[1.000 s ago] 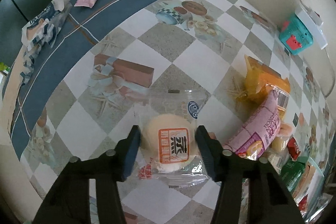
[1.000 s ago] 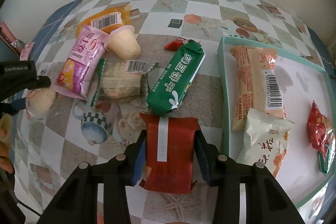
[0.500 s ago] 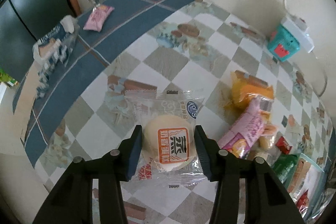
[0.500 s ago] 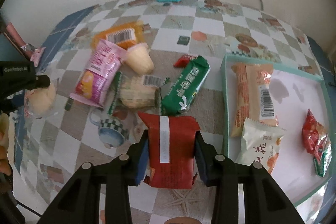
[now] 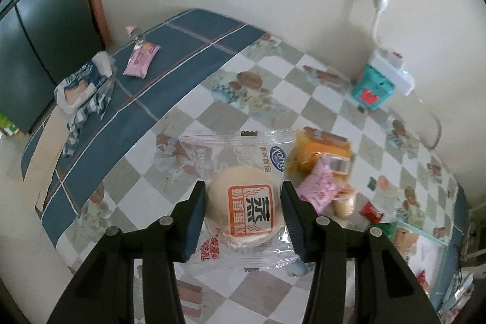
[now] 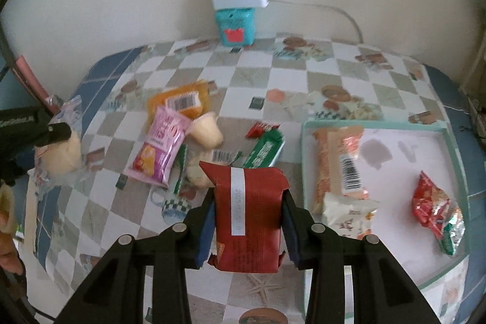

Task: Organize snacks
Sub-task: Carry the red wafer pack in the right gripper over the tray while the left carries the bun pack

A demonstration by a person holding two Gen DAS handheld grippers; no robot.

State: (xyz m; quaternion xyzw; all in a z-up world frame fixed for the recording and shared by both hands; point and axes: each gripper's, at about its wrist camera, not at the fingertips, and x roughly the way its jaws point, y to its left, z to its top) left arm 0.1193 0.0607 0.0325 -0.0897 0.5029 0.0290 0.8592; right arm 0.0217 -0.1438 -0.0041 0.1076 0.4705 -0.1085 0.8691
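My left gripper (image 5: 243, 211) is shut on a clear-wrapped round bun (image 5: 246, 208) with an orange label and holds it above the table; it also shows at the left of the right wrist view (image 6: 60, 154). My right gripper (image 6: 247, 217) is shut on a red snack packet (image 6: 247, 214) held above the table. A white tray with a teal rim (image 6: 376, 123) lies to the right and holds several snacks. A loose pile lies on the table: a pink packet (image 6: 161, 151), an orange packet (image 6: 182, 102), a jelly cup (image 6: 206, 132), a green packet (image 6: 267, 151).
A teal box (image 6: 235, 26) with a white power strip stands against the back wall. A pink snack (image 5: 141, 61) and a blue-white bag (image 5: 82, 90) lie on the blue far-left part of the tablecloth. The table edge runs close along the left.
Both grippers have risen from the table, each carrying its packet. The table and the pile now look farther away in both views.
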